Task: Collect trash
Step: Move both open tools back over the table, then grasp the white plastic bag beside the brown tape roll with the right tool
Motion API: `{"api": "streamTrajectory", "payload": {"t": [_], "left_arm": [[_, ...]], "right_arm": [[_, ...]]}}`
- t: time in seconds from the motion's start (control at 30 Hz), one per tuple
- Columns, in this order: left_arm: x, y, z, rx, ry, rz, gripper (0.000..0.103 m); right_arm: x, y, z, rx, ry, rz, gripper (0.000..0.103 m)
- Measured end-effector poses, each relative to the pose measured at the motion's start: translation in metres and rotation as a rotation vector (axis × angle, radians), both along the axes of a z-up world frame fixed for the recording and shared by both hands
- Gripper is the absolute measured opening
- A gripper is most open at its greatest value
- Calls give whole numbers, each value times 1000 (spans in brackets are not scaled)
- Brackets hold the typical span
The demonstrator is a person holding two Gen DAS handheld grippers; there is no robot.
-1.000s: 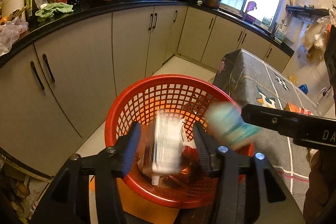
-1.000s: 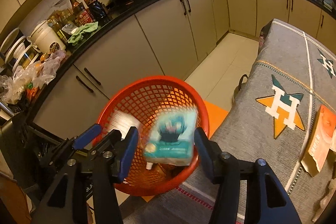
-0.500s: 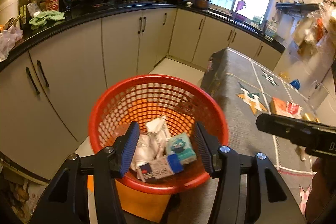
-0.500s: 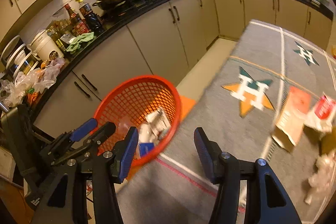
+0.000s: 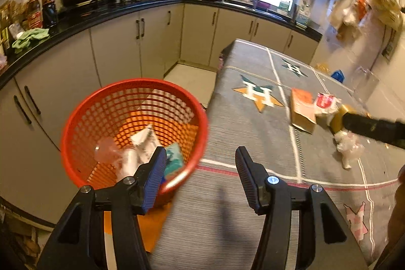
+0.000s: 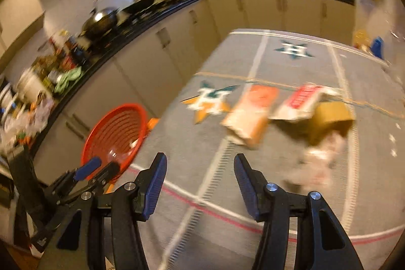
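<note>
Both tools, left tool (image 5: 200, 160) just widening and right tool (image 6: 200, 163), gaping empty; heading from red mesh plastic basket (image 5: 76, 123) toward crumpled orange paper packet (image 6: 253, 115) on grey-clothed worktop (image 6: 291, 67), needing a squared approach.

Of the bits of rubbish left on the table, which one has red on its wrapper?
The white wrapper with the red label, lying between the orange-faced paper packet and the plain brown box.

glossy red plastic lattice basket (image 5: 76, 123); matt woven grey cloth (image 5: 243, 143).
</note>
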State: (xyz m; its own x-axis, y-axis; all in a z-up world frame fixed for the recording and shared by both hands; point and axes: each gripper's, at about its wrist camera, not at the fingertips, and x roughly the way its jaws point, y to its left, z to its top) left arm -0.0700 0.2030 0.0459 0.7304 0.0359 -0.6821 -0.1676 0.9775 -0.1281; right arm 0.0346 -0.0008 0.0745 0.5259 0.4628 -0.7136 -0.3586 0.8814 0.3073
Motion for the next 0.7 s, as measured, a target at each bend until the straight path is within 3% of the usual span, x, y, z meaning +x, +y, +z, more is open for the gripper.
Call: {"api": "streamTrajectory", "payload": {"t": [0.2,0.4,0.7], "left_arm": [[4,-32,-2,8,19,-55,57],[3,-72,-8,21,43,-129,58],[5,-112,-6,55,51,-205,59]], "right_arm": [[12,-74,0,52,36,-155,59],[29,-123,-23,81,133,-284,60],[56,-115,-59,68,236,-292,60]]}}
